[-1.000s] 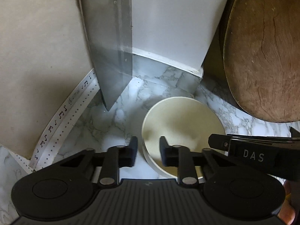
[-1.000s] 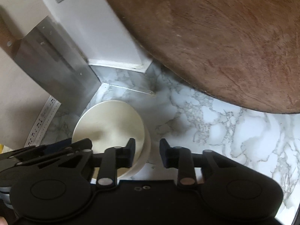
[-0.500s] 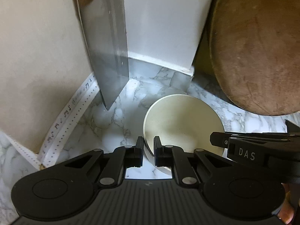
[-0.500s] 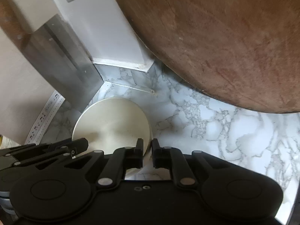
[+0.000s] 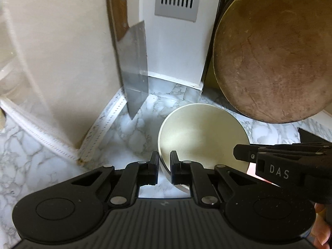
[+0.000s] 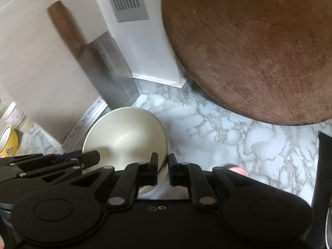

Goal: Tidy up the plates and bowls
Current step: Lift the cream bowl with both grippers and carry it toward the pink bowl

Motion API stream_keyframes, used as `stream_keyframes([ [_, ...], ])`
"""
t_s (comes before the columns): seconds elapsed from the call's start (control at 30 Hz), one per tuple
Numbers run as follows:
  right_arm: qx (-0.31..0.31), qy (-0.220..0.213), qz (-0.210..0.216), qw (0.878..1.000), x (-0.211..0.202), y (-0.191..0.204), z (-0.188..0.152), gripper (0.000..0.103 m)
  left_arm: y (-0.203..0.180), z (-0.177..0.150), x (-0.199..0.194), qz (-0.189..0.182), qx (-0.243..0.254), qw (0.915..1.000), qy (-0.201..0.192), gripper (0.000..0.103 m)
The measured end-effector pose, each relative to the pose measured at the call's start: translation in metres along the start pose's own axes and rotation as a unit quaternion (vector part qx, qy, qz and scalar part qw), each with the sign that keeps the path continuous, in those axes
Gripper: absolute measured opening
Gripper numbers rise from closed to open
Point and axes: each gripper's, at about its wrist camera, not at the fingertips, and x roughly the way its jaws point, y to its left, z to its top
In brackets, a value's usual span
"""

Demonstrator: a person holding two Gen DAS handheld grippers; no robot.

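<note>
The cream bowl [image 5: 202,133] sits low in the centre of the left wrist view, on or just above the marble table [image 5: 41,166]; which of the two cannot be told. The left claw [image 5: 164,167] is clamped on the bowl's near rim, one finger outside the wall and one inside. In the right wrist view the bowl [image 6: 124,137] lies lower left of centre, and the right claw [image 6: 163,169] pinches the rim on its right side in the same way. Each claw shows in the other's view: the right one comes in from the lower right edge of the left view, the left one from the lower left edge of the right view. Behind the bowl, in the upper middle of the left view, a cleaver [image 5: 134,66] leans blade-down against the wall corner. A round wooden cutting board [image 5: 271,49] stands on edge at upper right. A yellow cup [image 6: 9,143] shows at the left edge of the right view.
</note>
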Motion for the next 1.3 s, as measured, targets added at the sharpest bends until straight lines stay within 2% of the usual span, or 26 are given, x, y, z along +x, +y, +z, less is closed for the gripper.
stream_keyframes([
  [0.37, -0.045, -0.020, 0.032, 0.998, -0.043, 0.049, -0.029, 0.009, 0.025, -0.039, -0.069, 0.032, -0.020, 0.9989, -0.029, 0.010],
  [0.73, -0.112, -0.022, 0.066, 0.991, -0.058, 0.115, -0.061, 0.009, 0.078, -0.081, -0.119, 0.079, -0.060, 0.9945, -0.032, 0.010],
  [0.97, -0.146, -0.008, 0.097, 0.985, -0.059, 0.155, -0.076, 0.009, 0.117, -0.107, -0.137, 0.096, -0.095, 0.9906, -0.022, 0.010],
  [1.3, -0.175, 0.031, 0.113, 0.978, -0.037, 0.194, -0.099, 0.009, 0.154, -0.136, -0.138, 0.114, -0.127, 0.9854, 0.002, 0.010],
])
